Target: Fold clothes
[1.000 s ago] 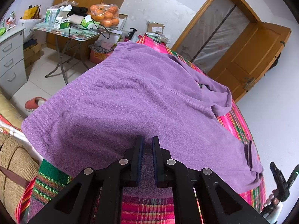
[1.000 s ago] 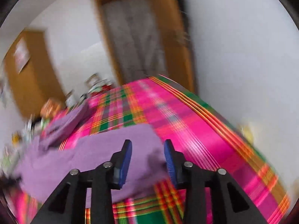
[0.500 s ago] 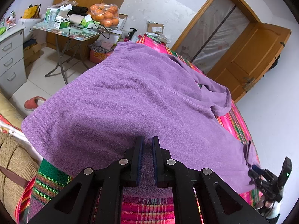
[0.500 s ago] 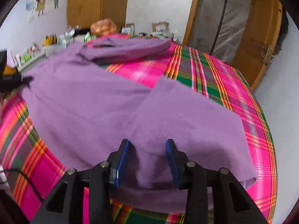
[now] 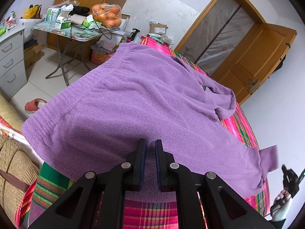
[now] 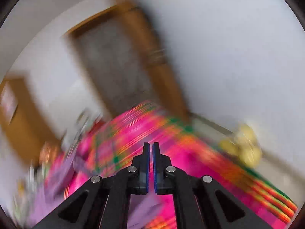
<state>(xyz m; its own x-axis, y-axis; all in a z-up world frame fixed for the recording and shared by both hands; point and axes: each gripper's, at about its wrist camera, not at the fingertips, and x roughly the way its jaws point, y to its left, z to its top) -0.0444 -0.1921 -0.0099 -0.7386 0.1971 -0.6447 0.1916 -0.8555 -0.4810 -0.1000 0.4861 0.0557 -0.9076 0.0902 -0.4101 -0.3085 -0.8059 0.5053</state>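
Where plaid shows, purple sweater (image 5: 133, 103) hem-near, collar-far.

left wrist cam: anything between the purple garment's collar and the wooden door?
Only plaid bedspread, then bare floor, between purple garment and door, left wrist view.

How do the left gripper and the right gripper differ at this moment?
The left gripper has the purple garment between its fingers; the right gripper shows nothing there. The left gripper's gap is wider than the right gripper's, almost closed. Both are black with blue pads.
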